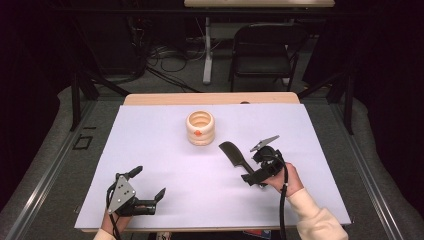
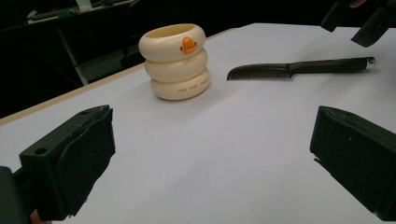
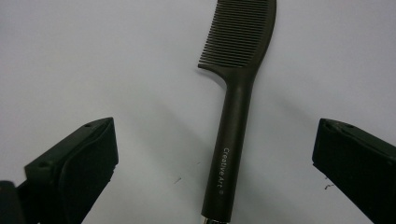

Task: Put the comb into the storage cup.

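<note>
While the right claw [image 1: 250,162] hangs over the comb [image 1: 233,154], its jaws stand wide apart and grip nothing. In the right gripper view the comb [image 3: 235,126] lies flat on the white sheet [image 1: 165,165], between the two jaws and just ahead of them. The handle end sits nearest the claw; the toothed head points away from it.

Key relation for the coming move:
- Long axis: the comb runs almost straight forward from the claw, tilted slightly toward the right jaw at the head end. The jaws therefore stand to either side of the handle, so a closing stroke would cross the handle and not run along it.
- Height: the claw appears to be above the sheet, apart from the comb. I cannot tell how far.
- Nearer hand: the right. The left claw [image 1: 145,190] rests near the front edge of the sheet, well apart from the comb, released and empty.

From the left claw, the comb [image 2: 299,69] lies ahead and to the right. The cup [image 2: 176,61], a cream stack of three rings with an orange mark, stands ahead and slightly left, upright and near the comb's head.

Judgement: the step in hand is a descent onto the handle, then a closing grip.
</note>
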### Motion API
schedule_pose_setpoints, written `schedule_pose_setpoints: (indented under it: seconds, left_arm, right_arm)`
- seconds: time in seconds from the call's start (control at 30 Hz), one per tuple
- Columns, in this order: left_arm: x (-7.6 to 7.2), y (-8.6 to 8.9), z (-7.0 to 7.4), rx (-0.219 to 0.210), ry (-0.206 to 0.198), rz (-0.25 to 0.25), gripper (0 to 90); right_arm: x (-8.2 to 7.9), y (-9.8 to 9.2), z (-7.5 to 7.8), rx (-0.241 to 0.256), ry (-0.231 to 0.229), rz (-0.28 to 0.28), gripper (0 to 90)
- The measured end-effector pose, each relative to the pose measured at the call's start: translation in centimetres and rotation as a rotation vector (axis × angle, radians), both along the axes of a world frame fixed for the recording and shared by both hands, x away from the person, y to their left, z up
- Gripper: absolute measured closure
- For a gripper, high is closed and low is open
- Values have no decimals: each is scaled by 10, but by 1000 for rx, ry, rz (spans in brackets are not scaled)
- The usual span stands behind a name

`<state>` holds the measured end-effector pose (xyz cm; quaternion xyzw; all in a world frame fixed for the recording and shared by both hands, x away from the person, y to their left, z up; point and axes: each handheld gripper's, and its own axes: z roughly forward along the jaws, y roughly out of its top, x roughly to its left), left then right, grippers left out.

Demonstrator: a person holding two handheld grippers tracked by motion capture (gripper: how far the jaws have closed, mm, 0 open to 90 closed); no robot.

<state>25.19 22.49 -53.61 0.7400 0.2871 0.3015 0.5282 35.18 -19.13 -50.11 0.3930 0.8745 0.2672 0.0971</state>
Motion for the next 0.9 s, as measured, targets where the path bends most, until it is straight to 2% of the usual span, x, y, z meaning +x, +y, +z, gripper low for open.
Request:
schedule_pose_setpoints:
  seconds: [0.2,0.27,0.4,0.5,0.53,0.57,0.6,0.73,0.77,0.87,0.9]
  left_arm:
    - [0,0,0,-4,1,-5,1]
    - [-1,0,0,1,3,-5,1]
    - [0,-1,0,-4,7,-3,1]
    - [0,-1,0,-6,8,-4,1]
    - [0,-1,0,-6,8,-4,1]
    - [0,-1,0,-7,7,-4,1]
    - [0,-1,0,-7,7,-4,1]
    - [-1,-1,0,-5,8,-5,1]
    - [-1,-1,0,-6,6,-6,1]
    - [0,-1,0,-8,9,-9,1]
    - [0,-1,-1,-8,11,-9,1]
  right_arm:
    - [12,5,-2,-54,39,-8,2]
    - [16,7,-3,-75,66,-18,5]
    - [23,10,-3,-109,80,-16,46]
    - [28,14,-4,-139,112,-12,117]
    - [30,16,-6,-137,108,-7,143]
    - [30,18,-4,-156,131,-16,158]
    - [31,20,-6,-147,119,-7,204]
    - [34,25,-3,-157,124,-13,345]
    - [35,26,-3,-181,111,1,371]
    - [37,30,-3,-220,117,-5,439]
    - [37,32,-4,-220,118,-22,455]
